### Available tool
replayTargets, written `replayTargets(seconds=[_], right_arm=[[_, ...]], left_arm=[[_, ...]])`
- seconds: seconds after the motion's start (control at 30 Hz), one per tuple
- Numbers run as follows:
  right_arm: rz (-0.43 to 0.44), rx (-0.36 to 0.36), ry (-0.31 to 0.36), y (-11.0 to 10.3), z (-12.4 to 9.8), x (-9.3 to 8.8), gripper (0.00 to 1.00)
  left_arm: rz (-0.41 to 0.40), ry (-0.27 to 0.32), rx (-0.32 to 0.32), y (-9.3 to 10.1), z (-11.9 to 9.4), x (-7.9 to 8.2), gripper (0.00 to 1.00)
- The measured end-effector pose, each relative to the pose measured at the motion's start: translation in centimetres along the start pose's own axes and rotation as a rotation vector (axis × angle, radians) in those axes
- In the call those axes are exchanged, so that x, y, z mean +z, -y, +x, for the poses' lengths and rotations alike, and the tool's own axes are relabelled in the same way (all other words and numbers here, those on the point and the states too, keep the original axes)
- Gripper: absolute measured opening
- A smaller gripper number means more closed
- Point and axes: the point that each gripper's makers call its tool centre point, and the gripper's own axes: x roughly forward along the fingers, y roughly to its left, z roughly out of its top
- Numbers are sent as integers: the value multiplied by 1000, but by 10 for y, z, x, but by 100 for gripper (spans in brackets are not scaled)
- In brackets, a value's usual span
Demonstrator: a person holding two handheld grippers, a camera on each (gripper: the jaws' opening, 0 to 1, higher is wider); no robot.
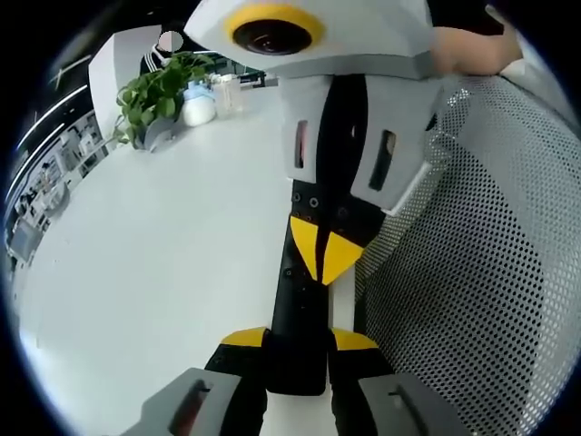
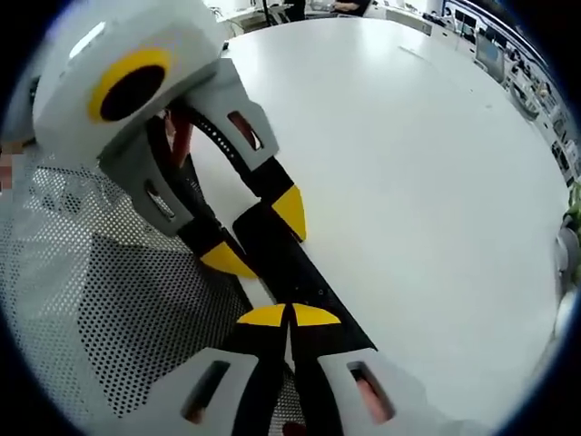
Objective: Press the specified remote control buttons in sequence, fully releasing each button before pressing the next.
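Note:
A long black remote control [image 1: 298, 300] is held over the white table, its buttons too dark to make out. My left gripper [image 1: 300, 339] is shut on the remote's near end, one yellow tip on each side. My right gripper [image 1: 320, 252] comes down from above, its yellow tips shut together and resting on the remote's top face. In the right gripper view the right gripper [image 2: 290, 315] has its closed tips on the remote [image 2: 309, 283], and the left gripper [image 2: 259, 234] clamps it from the upper left.
The white table [image 1: 163, 254] spreads out to the left. A white perforated mesh surface [image 1: 472, 272] lies right beside the remote. A potted plant [image 1: 154, 100] and a white bottle [image 1: 198, 104] stand at the table's far edge. A person's hand [image 1: 463, 45] holds the right gripper.

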Motion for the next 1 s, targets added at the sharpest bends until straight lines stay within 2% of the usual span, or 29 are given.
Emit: replayTargets(seconds=[0.27, 0.43, 1.0], right_arm=[[5, 5, -9, -1, 0, 0, 0], [17, 16, 14, -3, -1, 5, 0], [-56, -37, 29, 1, 0, 11, 0]], left_arm=[[-1, 1, 0, 0, -1, 0, 25], [0, 3, 0, 0, -1, 0, 25], [14, 5, -17, 7, 1, 2, 24]])
